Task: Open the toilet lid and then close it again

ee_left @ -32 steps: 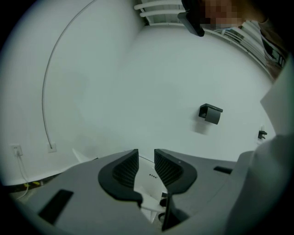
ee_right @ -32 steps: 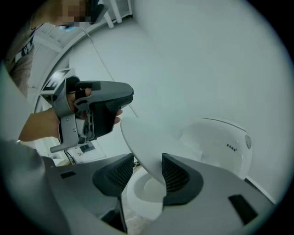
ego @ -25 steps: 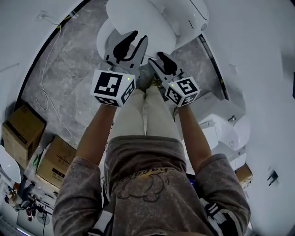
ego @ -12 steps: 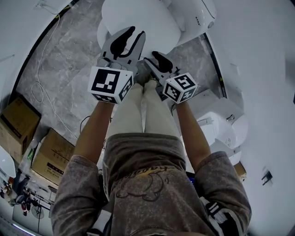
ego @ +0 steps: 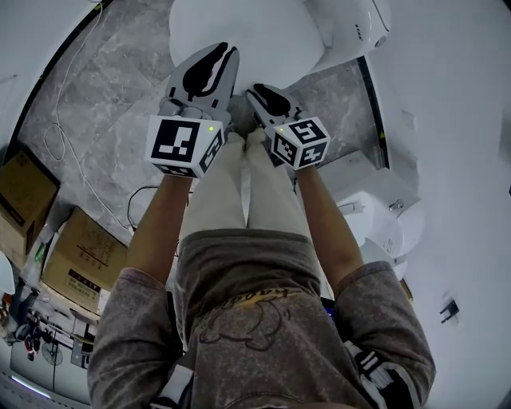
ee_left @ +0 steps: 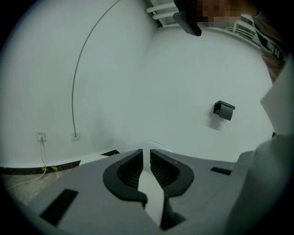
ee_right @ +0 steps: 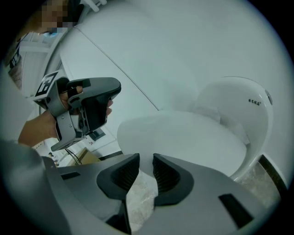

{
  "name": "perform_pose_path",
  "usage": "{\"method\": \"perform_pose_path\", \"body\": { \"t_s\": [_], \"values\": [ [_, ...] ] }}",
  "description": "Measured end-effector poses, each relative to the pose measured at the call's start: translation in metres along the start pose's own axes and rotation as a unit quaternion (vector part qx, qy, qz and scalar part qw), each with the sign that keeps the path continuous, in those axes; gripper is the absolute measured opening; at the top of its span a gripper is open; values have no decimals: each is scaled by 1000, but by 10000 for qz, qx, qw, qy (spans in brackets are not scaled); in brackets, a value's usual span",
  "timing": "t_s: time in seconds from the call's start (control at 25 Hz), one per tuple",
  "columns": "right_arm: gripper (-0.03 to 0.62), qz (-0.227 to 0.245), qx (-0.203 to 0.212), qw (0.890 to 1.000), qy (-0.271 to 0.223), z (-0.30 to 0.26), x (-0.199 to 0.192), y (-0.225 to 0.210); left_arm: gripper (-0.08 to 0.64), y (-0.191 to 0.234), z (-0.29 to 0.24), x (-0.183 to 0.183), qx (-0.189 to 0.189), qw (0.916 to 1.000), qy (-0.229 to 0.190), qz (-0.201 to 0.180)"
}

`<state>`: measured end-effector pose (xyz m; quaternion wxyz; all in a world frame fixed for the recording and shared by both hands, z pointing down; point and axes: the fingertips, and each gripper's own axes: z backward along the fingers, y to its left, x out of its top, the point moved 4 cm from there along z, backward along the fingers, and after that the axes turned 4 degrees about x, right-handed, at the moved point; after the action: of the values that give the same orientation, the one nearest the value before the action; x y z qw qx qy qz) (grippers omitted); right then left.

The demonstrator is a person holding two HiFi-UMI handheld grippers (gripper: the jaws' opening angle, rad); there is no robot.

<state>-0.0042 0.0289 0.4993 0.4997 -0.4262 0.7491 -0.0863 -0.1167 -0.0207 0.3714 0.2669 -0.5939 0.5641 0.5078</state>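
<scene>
The white toilet lid lies shut on the bowl, also seen in the right gripper view as the lid. My left gripper hovers over the lid's near edge. Its jaws stand a narrow gap apart with nothing between them, and in its own view the left gripper faces a white wall. My right gripper is lower right of it, short of the lid's front rim. The right gripper has just been closing its jaws. They are still apart and hold nothing.
Cardboard boxes stand on the marble floor at the left, with a loose cable beyond them. Another white fixture sits at the right. The toilet's rear housing rises behind the lid. A black fitting is on the wall.
Both grippers have moved forward and down toward the toilet lid. The jaws of both have narrowed. The lid has not moved.
</scene>
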Motion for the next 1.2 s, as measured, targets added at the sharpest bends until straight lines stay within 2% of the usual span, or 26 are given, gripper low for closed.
{"method": "perform_pose_path", "body": {
  "t_s": [0.28,0.6,0.72,1.2],
  "values": [
    [87,68,25,9988,483,-30,-32,-5,15,22,14,-24,297,9994,70,159],
    [80,169,-45,9957,914,-59,-65,-12,11,43,29,-41,623,9975,99,323],
    [61,30,-64,9944,1055,-70,-77,-21,11,47,31,-48,689,9969,122,354],
    [58,199,-200,9853,1683,-103,-115,-36,11,61,41,-66,870,9950,223,448]
  ]
}}
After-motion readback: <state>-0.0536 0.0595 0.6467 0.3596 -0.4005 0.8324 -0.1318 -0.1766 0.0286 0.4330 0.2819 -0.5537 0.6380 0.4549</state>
